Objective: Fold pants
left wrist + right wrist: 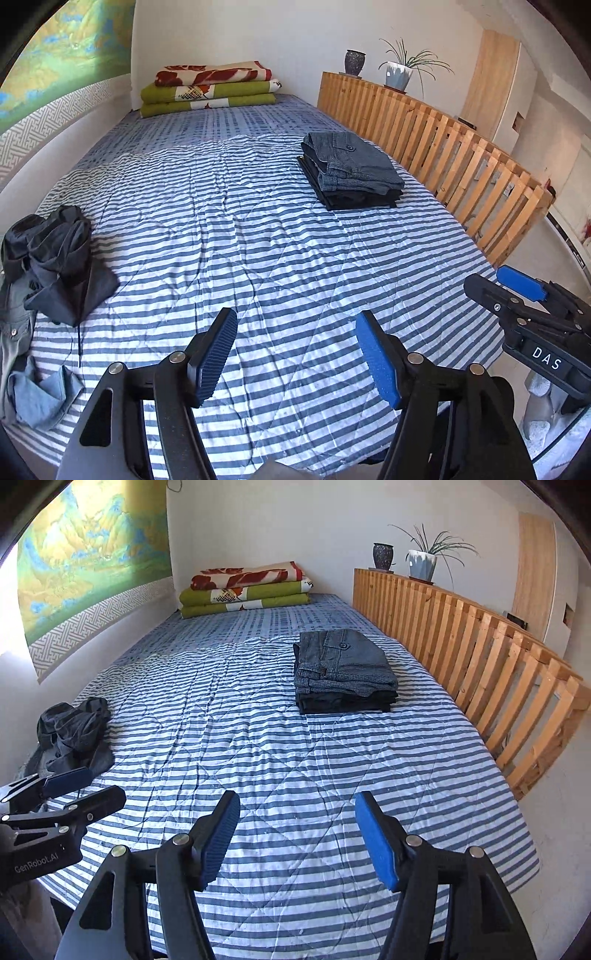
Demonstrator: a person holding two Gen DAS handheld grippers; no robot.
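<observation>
Your left tongs [297, 360] hang spread wide over the near end of the bed [258, 229], pinching nothing. Your right tongs [297, 840] are spread just as wide and empty, beside them over the striped quilt [295, 760]. The unfolded pants [55, 258] lie in a dark crumpled heap at the bed's left edge (with other loose garments just nearer you). A stack of folded pants [343, 672] sits well apart on the right side, near the wooden slatted rail [480, 672]. Folded blankets [210, 90] rest at the far end against the wall.
</observation>
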